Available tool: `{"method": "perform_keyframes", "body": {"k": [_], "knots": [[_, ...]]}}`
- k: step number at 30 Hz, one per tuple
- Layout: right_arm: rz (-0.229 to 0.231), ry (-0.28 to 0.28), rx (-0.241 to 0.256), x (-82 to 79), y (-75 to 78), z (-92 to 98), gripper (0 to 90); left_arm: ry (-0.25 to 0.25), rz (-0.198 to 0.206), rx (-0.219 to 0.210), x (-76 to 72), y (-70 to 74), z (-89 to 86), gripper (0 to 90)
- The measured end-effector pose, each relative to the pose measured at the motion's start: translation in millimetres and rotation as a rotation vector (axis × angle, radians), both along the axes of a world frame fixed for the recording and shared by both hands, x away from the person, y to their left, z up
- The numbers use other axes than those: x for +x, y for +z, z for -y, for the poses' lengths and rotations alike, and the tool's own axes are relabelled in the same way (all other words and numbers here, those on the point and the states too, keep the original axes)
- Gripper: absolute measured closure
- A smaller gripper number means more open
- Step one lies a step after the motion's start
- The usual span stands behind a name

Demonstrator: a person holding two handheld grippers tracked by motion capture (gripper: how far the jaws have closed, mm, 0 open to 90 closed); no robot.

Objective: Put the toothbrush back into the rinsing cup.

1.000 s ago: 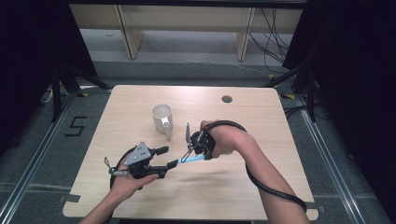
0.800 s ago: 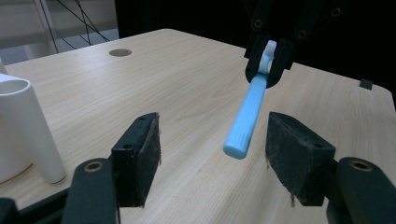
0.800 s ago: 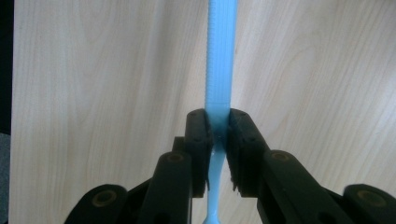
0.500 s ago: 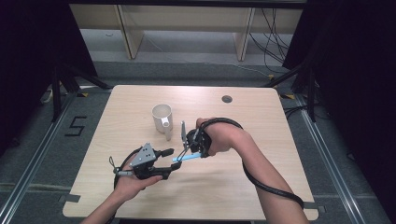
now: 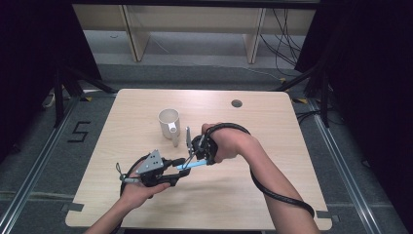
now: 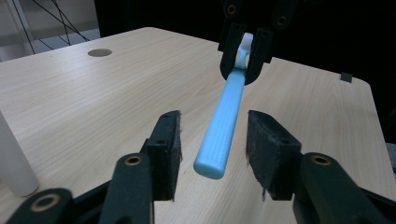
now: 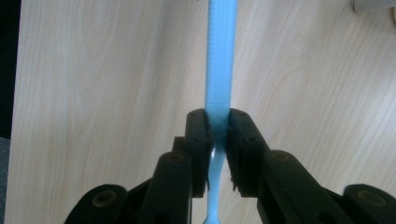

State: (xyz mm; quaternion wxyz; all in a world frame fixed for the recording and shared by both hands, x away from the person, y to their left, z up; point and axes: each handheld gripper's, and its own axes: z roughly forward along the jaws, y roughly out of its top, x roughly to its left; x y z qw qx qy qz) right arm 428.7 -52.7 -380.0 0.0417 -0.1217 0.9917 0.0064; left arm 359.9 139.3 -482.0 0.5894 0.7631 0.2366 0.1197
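From above, the right gripper [image 5: 191, 146] is pinching a light blue toothbrush [image 5: 189, 165] just off the wooden table [image 5: 272, 161], near a white mug [image 5: 169, 123], offering its handle to the left gripper [image 5: 181, 168].

In the left gripper view, those jaws are standing spread around the handle tip — best centred before closing.

In the right gripper view, the jaws are clamping the neck — worth holding until the other grips.

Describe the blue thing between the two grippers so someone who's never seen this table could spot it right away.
On the wooden table, look just in front of the white mug, where the two hands meet. The right gripper clamps a toothbrush whose ribbed handle reaches between the open jaws of the left gripper. It is the one light blue thing there.
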Motion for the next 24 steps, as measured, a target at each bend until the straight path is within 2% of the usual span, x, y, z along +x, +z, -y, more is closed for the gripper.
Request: {"method": "perform_keyframes", "body": {"k": [2,3,5,7,10,14,15,17,22,23,24], "knots": [[0.001,-0.01,0.001,-0.7,0.9,0.1,79.3,-0.013,0.002,-0.017,1.0,-1.1,0.8,60.7],[0.003,0.023,0.005,1.0,0.9,-0.5,79.3,-0.021,0.002,-0.016,1.4,-1.4,1.1,61.6],[0.02,0.036,-0.01,1.2,2.6,-1.3,79.3,-0.016,-0.002,-0.002,0.8,-1.0,0.8,63.1],[0.002,0.008,0.005,-0.1,0.9,0.0,79.3,-0.026,-0.005,-0.006,0.9,-1.1,1.0,65.2],[0.001,0.008,-0.004,-0.4,1.5,-0.4,79.3,-0.031,-0.004,-0.005,1.0,-1.1,1.0,67.4],[-0.009,0.014,0.012,-0.6,-0.8,0.2,79.3,-0.051,0.007,-0.003,1.4,-0.8,0.5,69.7],[-0.011,0.023,0.012,-0.2,-0.9,0.1,79.3,-0.064,0.008,-0.015,2.0,-1.5,1.1,70.0],[-0.004,0.036,-0.012,0.0,1.2,-0.7,79.3,-0.062,0.002,-0.016,1.8,-1.4,1.1,70.7],[-0.002,0.02,-0.015,-1.7,1.4,0.0,79.2,-0.076,0.0,-0.015,1.9,0.0,-0.4,73.0],[-0.002,0.046,-0.013,-0.3,1.7,-0.7,79.1,-0.082,-0.003,-0.021,2.0,0.3,-0.5,73.4],[-0.002,0.046,-0.014,-0.3,1.9,-0.7,79.1,-0.085,-0.001,-0.022,2.0,0.5,-0.6,73.7]]}}
